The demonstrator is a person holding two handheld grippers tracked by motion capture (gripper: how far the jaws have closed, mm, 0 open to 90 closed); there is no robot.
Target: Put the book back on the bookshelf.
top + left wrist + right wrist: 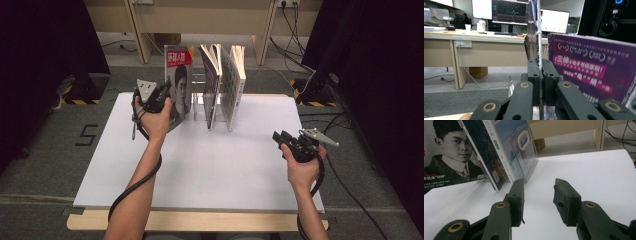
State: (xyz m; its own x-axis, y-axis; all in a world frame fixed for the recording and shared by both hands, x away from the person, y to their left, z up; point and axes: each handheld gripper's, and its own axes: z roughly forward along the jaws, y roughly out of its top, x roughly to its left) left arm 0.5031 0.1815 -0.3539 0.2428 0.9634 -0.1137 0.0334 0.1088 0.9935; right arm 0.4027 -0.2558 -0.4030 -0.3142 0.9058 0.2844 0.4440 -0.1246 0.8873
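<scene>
A magazine with a portrait cover (pixel 179 82) stands upright at the left end of a clear rack (pixel 199 100) at the back of the white table. My left gripper (pixel 159 95) is at its left edge, shut on it. In the left gripper view the jaws (pixel 540 72) pinch the thin edge of the magazine (pixel 534 37), seen edge-on. Two more books (pixel 227 85) lean in the rack to its right. My right gripper (pixel 280 137) rests low at the table's right side, open and holding nothing; in its own view the gripper (pixel 539 195) points toward the portrait magazine (pixel 449 157).
A purple cover with white print (pixel 594 67) stands close to the right of the held edge. The white board (pixel 200 165) covers the tabletop, and its wooden front edge (pixel 200 220) shows below. Desks and cables (pixel 295 30) lie beyond the table.
</scene>
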